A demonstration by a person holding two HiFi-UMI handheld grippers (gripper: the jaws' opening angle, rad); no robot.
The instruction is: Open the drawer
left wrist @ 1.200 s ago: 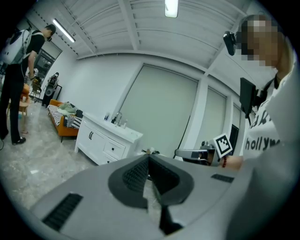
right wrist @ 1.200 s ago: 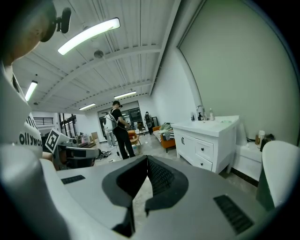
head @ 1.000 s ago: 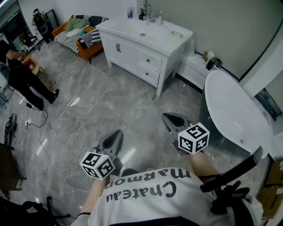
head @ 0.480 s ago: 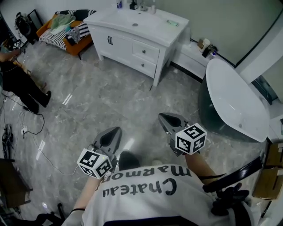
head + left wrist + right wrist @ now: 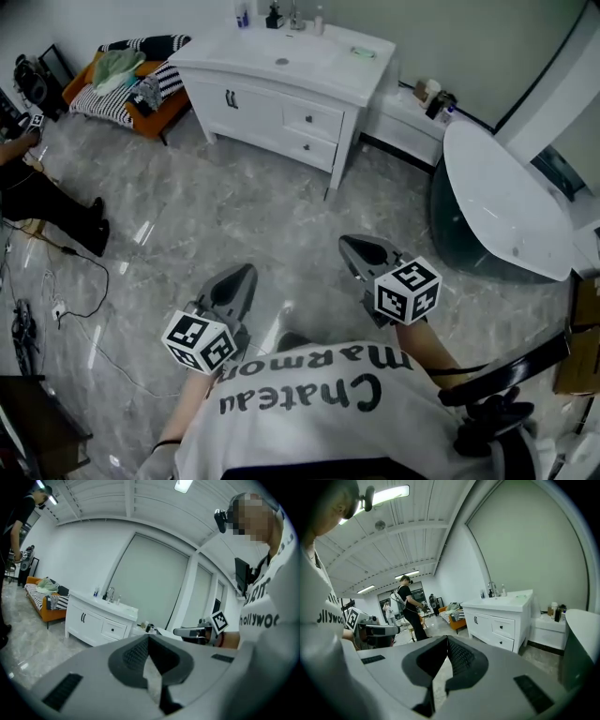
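Left gripper point(image 5: 244, 274) and right gripper point(image 5: 352, 247): fingers closed, empty, well apart from the white vanity point(image 5: 246, 101). Its drawers point(image 5: 315, 120) are shut. Grey floor point(image 5: 234, 216) lies between them; bathtub point(image 5: 502, 202) and orange sofa point(image 5: 141, 105) flank the vanity.

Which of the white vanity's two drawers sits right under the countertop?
The upper drawer, right of the double doors; the lower drawer lies beneath it, nearer the floor. Both look shut.
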